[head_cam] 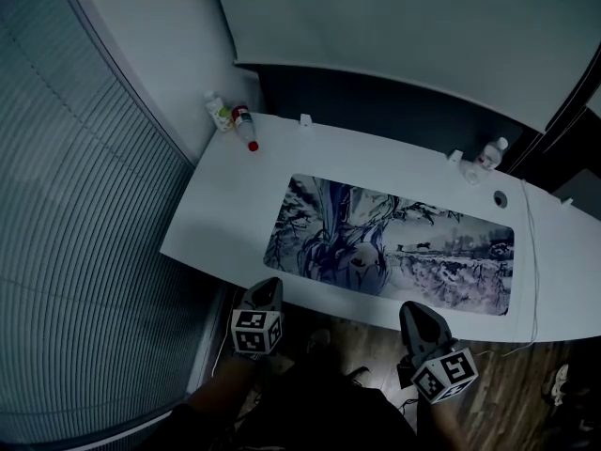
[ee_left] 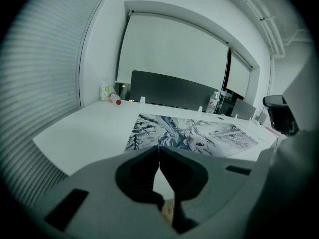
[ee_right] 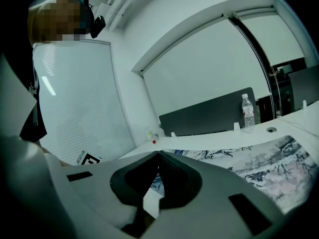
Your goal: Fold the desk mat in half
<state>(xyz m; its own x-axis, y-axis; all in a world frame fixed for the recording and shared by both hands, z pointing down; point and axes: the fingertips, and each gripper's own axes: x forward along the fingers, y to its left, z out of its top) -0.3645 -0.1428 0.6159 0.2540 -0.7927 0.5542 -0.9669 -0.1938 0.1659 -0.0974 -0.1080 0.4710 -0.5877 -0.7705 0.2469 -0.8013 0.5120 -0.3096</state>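
My left gripper is pinched shut on nothing, just short of the desk edge, near the mat's left end. The mat lies flat ahead, its long axis crosswise. My right gripper, likewise closed and empty, is near the mat's middle.

White desk, printed desk mat spread flat.
Mat hugs the near edge; green-labelled bottle and red-capped bottle at the far left corner, clear bottle far right, white cable just beside the mat's right end.
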